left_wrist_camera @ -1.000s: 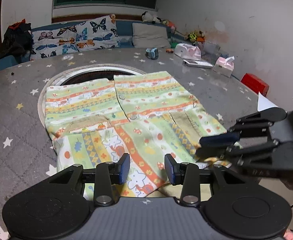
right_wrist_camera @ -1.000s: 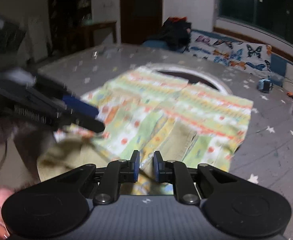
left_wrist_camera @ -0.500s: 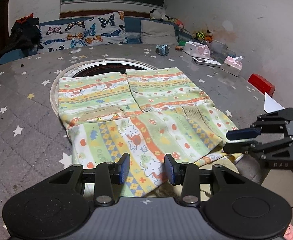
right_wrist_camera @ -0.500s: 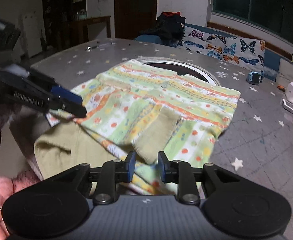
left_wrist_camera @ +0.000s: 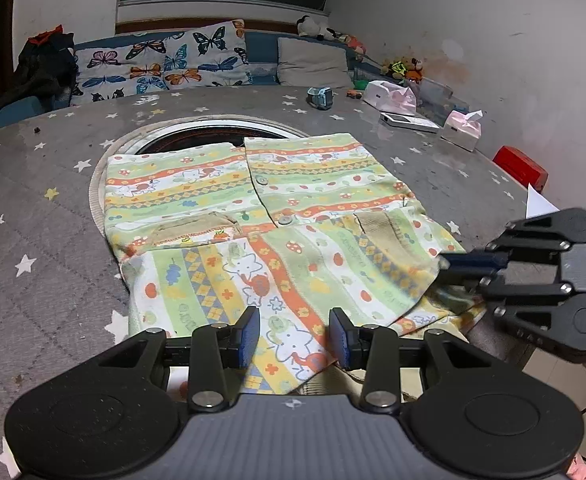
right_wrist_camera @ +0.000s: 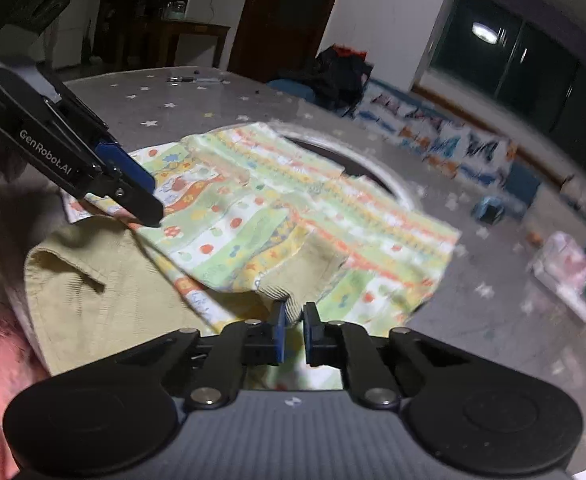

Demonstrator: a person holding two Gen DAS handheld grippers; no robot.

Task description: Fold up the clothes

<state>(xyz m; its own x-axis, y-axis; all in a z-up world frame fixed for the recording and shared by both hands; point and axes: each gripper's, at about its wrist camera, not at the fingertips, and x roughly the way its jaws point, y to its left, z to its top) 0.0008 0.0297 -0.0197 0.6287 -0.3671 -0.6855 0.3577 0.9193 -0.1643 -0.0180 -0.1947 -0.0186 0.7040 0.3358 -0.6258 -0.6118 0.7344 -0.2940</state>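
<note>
On the grey star-printed round tabletop (left_wrist_camera: 41,216), a pastel green, yellow and orange striped children's button-up shirt (left_wrist_camera: 277,216) lies spread flat, its far hem overlapping a dark circular inset (left_wrist_camera: 213,136) in the table's middle. Both sleeves are folded across the body, their beige ribbed cuffs showing, and the collar end reaches the near edge. The left gripper (left_wrist_camera: 295,338) hovers over the near part of the shirt with its blue-padded jaws spread part way and nothing pinched between them; printed fabric shows through the gap. The right gripper (right_wrist_camera: 293,328) sits at the shirt's right side, its jaws drawn almost together on the beige ribbed cuff (right_wrist_camera: 293,306) of the folded sleeve, which is nipped between the pads. A plain beige cloth (right_wrist_camera: 105,292) lies under the shirt's near corner. Farther back stand two pink tissue packs (left_wrist_camera: 391,98), a red box (left_wrist_camera: 521,168) and butterfly-print cushions (left_wrist_camera: 165,64).
</note>
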